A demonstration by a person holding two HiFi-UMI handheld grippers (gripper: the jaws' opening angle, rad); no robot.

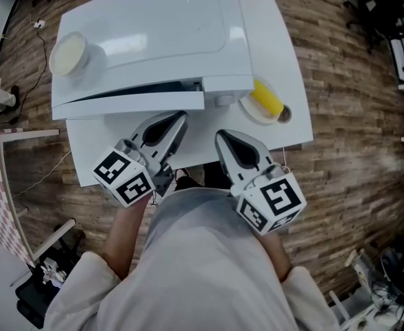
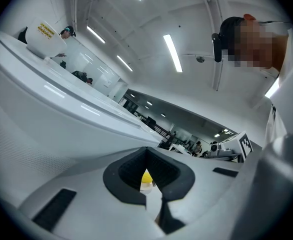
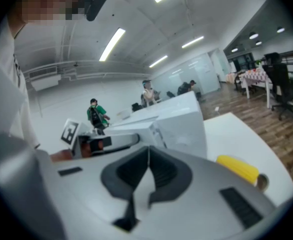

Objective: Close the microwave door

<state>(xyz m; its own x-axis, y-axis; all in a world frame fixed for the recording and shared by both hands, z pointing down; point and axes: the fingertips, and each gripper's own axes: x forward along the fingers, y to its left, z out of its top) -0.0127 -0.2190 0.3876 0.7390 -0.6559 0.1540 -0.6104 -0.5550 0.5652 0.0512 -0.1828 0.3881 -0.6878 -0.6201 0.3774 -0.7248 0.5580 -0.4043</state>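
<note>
Glossy white microwave door [image 1: 129, 107] hanging ajar, prob. light & stiff; left gripper [image 1: 179, 118] & right gripper [image 1: 220, 136], both pressed together & empty, hovering by its free edge, the likely push pt

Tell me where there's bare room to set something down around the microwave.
Bare: the table strip right of the microwave, behind the plate of corn; also the microwave top right of the bowl. Crowded: the front strip below the door, taken by left gripper and right gripper.

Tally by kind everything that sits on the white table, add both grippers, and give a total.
White microwave oven: 1
Cream round bowl on its top: 1
Yellow corn cob: 1
White shallow dish under the cob: 1
Grippers: 2, left gripper and right gripper
Total: 6
</note>
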